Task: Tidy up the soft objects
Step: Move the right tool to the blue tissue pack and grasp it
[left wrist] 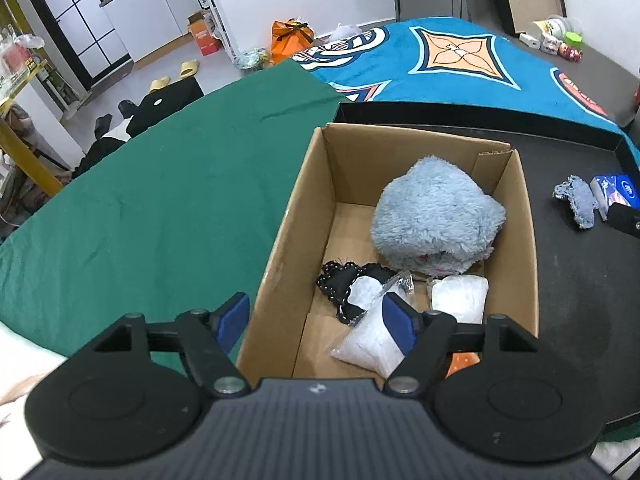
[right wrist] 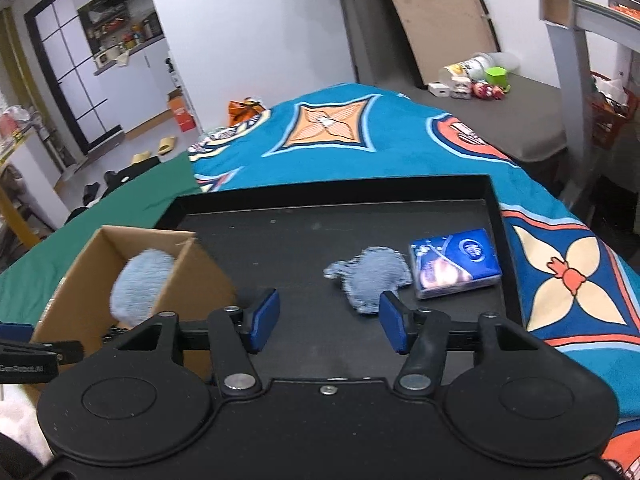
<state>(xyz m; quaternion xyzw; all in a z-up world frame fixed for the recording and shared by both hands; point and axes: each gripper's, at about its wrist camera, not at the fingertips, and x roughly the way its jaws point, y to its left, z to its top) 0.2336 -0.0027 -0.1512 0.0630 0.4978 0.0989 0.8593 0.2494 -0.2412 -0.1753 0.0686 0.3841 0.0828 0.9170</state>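
Right under my left camera, the left tool (left wrist: 316,318) hangs over the near end of the cardboard box (left wrist: 280,248), its blue pads spread wide with nothing between them: one pad sits outside the box's left wall above the green cloth (left wrist: 152,200), the other inside the box over a white packet (left wrist: 370,346). That packet lies against the near wall, partly under the pad. Just beyond it I see a black beaded piece (left wrist: 340,284) on the box floor and a second white packet (left wrist: 460,298) toward the right wall. Filling the far right part of the box is a fluffy pale blue plush (left wrist: 436,220), resting on the floor and leaning toward the right wall.

On my right camera, the right tool (right wrist: 328,320) hovers above the black tray (right wrist: 280,240), pads moderately apart and holding nothing. A small blue knitted cloth (right wrist: 372,276) lies flat on the tray just ahead of the right pad, slightly to the right of the gap between the pads, apart from them. Touching its right edge, or very nearly, lies a blue tissue pack (right wrist: 456,262), close to the tray's right rim. The box stands at the tray's left side, with the plush showing over its wall, and the tray rests on a bed with a teal patterned blanket (right wrist: 360,136)
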